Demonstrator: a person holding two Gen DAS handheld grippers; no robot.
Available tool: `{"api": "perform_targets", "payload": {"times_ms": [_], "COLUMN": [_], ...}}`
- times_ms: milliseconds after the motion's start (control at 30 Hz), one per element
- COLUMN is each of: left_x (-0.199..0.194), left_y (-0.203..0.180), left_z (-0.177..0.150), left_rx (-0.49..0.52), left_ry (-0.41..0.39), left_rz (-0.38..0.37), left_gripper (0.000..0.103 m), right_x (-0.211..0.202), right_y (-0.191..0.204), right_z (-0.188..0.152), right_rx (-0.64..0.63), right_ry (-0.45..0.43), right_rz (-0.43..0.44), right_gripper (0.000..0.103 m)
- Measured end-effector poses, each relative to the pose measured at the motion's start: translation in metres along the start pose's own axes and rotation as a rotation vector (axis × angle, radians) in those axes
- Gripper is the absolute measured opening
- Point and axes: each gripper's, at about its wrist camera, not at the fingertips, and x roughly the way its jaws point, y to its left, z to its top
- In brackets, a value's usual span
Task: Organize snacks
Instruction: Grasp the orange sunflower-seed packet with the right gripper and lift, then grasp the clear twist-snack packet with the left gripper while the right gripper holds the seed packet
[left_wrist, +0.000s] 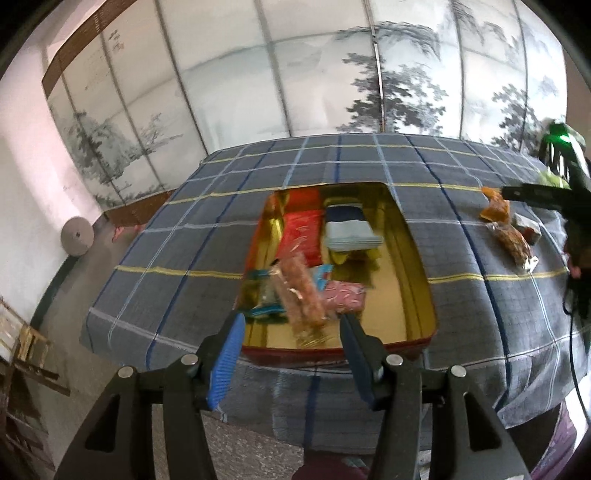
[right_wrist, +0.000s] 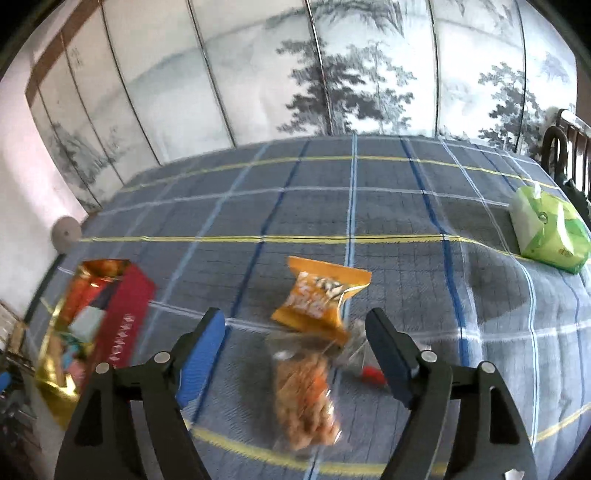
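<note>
The left gripper (left_wrist: 291, 343) hangs over the near rim of the tin (left_wrist: 417, 258), fingers spread wide and gripping nothing. The tin sits open on the checked cloth (left_wrist: 184, 258) of the counter, its near wall close to the counter's front edge. Inside, the left and middle are crowded: a clear bag (left_wrist: 299, 295) of brown snacks lies slantwise at the front, a pink pack (left_wrist: 345, 301) just beside it, a red pack (left_wrist: 301, 236) and a stack of blue packs (left_wrist: 349, 232) further back. The right side of the gold floor lies bare.

Over to the right gripper (right_wrist: 295, 354), fingers also released and empty, hovering above two loose snacks on the cloth. An orange pack (right_wrist: 319, 295) lies ahead, its near end overlapping a clear snack bag (right_wrist: 308, 395) that sits between the fingers and below them. A small red piece (right_wrist: 371, 373) lies by the right finger. The tin (right_wrist: 122, 310) stands well to the left. A green tissue pack (right_wrist: 546, 232) rests far right, near the counter's edge. Wide cloth beyond.
</note>
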Motion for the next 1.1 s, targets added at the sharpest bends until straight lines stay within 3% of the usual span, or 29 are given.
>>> {"api": "perform_targets", "payload": {"times_ms": [200, 233, 267, 300, 367, 467, 567, 667, 867, 1000, 1100], "left_x": [0.009, 0.01, 0.012, 0.013, 0.016, 0.017, 0.014, 0.009, 0.004, 0.003, 0.005], "left_y": [-0.015, -0.016, -0.018, -0.019, -0.023, -0.028, -0.036, -0.049, -0.081, -0.102, -0.116], "left_z": [0.008, 0.009, 0.01, 0.01, 0.012, 0.014, 0.017, 0.021, 0.03, 0.035, 0.038], "left_rx": [0.027, 0.03, 0.032, 0.034, 0.042, 0.055, 0.073, 0.1, 0.146, 0.166, 0.189], "left_ry": [0.014, 0.017, 0.019, 0.021, 0.029, 0.029, 0.026, 0.008, 0.007, 0.013, 0.023], "left_rz": [-0.012, -0.015, -0.017, -0.019, -0.022, -0.028, -0.043, -0.064, -0.141, -0.158, -0.167], "left_gripper": [0.055, 0.055, 0.055, 0.055, 0.055, 0.055, 0.055, 0.055, 0.055, 0.055, 0.055], "right_x": [0.037, 0.044, 0.048, 0.052, 0.054, 0.037, -0.002, -0.044, -0.088, -0.119, -0.138], "right_y": [-0.012, -0.012, -0.01, -0.008, -0.007, -0.007, -0.026, -0.04, -0.079, -0.109, -0.126], "right_z": [0.007, 0.008, 0.009, 0.009, 0.008, 0.006, 0.003, -0.013, -0.063, -0.08, -0.077], "right_rx": [0.018, 0.008, -0.01, -0.028, -0.041, -0.064, 0.032, 0.057, 0.101, 0.209, 0.244], "right_ry": [0.05, 0.055, 0.059, 0.075, 0.084, 0.023, -0.043, -0.094, -0.087, -0.17, -0.228], "right_rz": [-0.045, -0.043, -0.057, -0.067, -0.039, -0.019, 0.076, 0.072, 0.02, 0.091, 0.088], "right_gripper": [0.076, 0.071, 0.049, 0.035, 0.028, 0.026, 0.026, 0.026, 0.026, 0.026, 0.026]}}
